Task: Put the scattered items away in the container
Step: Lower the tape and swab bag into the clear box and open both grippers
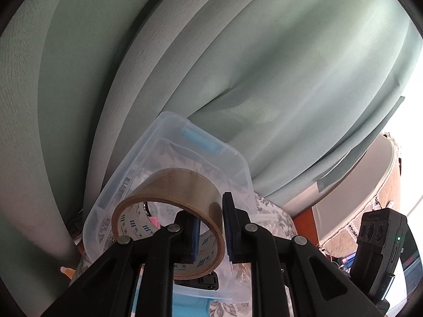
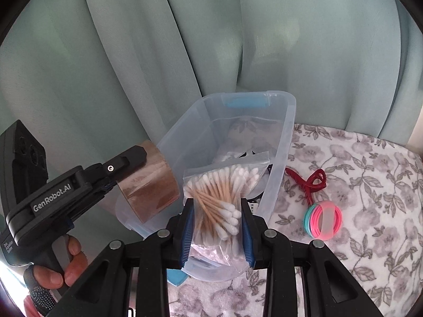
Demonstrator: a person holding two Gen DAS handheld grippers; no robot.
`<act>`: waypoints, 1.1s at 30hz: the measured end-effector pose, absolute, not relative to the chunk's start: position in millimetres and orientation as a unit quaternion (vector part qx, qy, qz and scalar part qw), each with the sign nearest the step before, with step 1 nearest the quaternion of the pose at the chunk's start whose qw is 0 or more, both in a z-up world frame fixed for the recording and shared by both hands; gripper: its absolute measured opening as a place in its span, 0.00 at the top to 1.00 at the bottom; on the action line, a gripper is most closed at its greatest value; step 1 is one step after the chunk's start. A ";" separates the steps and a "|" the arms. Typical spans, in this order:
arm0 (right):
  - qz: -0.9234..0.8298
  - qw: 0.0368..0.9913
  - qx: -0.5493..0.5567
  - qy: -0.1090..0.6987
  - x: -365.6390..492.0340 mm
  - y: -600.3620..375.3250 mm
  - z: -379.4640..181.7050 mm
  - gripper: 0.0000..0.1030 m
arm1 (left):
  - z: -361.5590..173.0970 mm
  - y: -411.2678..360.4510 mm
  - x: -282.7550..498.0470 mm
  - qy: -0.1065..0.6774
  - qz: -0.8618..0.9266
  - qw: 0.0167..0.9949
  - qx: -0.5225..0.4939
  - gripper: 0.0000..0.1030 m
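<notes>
My left gripper (image 1: 210, 227) is shut on the wall of a brown tape roll (image 1: 169, 211), held just in front of the clear plastic container (image 1: 164, 142). In the right wrist view the left gripper (image 2: 137, 158) and its tape roll (image 2: 153, 185) hang beside the container's left wall (image 2: 179, 142). My right gripper (image 2: 216, 227) is shut on a clear bag of cotton swabs (image 2: 219, 198) over the container's near end. A red hair claw (image 2: 306, 182) and a bundle of pink and teal hair ties (image 2: 323, 223) lie on the cloth to the right of the container.
A grey floral cloth (image 2: 370, 185) covers the table. Green curtains (image 2: 158, 52) hang close behind the container. White and dark items lie inside the container. A person's hand (image 2: 71, 259) holds the left gripper's handle. A quilted seat (image 1: 370, 190) stands at the far right.
</notes>
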State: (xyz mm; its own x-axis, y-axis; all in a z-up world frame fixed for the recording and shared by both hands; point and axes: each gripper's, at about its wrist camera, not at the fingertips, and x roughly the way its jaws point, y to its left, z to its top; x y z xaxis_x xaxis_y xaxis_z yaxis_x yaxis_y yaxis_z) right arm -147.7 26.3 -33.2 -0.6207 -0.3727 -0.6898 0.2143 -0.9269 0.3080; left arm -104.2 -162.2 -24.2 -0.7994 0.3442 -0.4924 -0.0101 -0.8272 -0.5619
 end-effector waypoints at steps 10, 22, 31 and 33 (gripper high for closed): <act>-0.896 0.163 0.402 -0.097 -156.9 26.7 -33.6 0.65 | -25.5 -161.6 -106.9 -0.272 0.908 0.096 -0.305 0.86; -0.899 0.155 0.400 -0.091 -157.7 26.8 -32.3 0.65 | -30.0 -156.7 -113.0 -0.266 0.901 0.089 -0.331 0.52; -0.900 0.154 0.397 -0.094 -151.7 30.0 -29.3 0.65 | -40.1 -155.1 -117.8 -0.268 0.886 0.067 -0.374 0.44; -0.901 0.153 0.395 -0.095 -149.7 31.3 -28.0 0.65 | -37.3 -154.4 -116.2 -0.264 0.888 0.068 -0.371 0.44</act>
